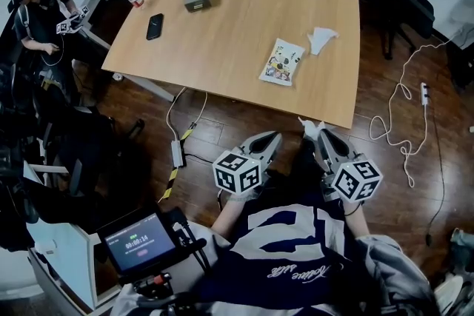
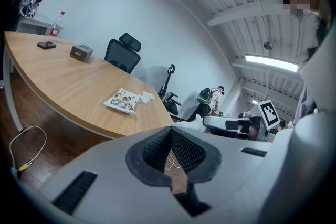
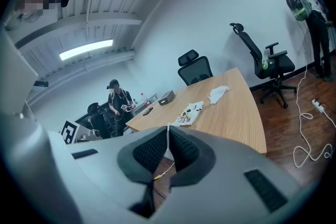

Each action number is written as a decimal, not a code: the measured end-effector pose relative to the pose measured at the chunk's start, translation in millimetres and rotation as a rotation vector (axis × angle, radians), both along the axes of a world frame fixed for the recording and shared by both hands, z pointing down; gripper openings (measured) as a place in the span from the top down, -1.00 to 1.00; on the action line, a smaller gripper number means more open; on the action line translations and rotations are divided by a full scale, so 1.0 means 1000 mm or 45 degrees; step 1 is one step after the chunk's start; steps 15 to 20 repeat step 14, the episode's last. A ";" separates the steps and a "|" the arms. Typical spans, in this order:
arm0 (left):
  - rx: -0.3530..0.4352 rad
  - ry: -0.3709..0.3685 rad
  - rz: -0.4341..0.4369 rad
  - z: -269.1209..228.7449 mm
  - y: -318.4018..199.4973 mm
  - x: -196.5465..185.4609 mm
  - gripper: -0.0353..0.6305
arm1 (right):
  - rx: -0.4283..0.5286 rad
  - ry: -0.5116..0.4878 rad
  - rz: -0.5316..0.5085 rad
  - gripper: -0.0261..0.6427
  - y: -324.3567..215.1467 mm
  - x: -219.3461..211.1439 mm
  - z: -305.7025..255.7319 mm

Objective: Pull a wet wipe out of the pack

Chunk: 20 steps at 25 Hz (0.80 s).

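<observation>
Right gripper (image 1: 321, 132) clenches a mostly hidden wet wipe (image 1: 306, 125); left gripper (image 1: 275, 136) sits closed, empty, before the office's wooden table (image 1: 244, 18).

Both grippers sit side by side in the lower middle of the head view, held close in front of the person's torso and pointing toward the top of the frame, tipped slightly downward. The left gripper (image 1: 275, 135) has its jaws closed together with nothing between them. The right gripper (image 1: 320, 131) has its jaws pinched on a thin white wipe (image 1: 307, 126).
</observation>
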State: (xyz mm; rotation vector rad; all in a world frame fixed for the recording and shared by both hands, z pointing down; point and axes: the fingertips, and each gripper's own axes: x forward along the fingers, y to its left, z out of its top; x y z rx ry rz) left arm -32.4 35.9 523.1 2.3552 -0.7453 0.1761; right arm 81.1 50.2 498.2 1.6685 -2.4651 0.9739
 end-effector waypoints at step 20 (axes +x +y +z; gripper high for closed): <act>0.010 0.003 0.022 -0.016 -0.015 0.023 0.88 | 0.020 0.017 0.012 0.90 -0.012 0.023 -0.018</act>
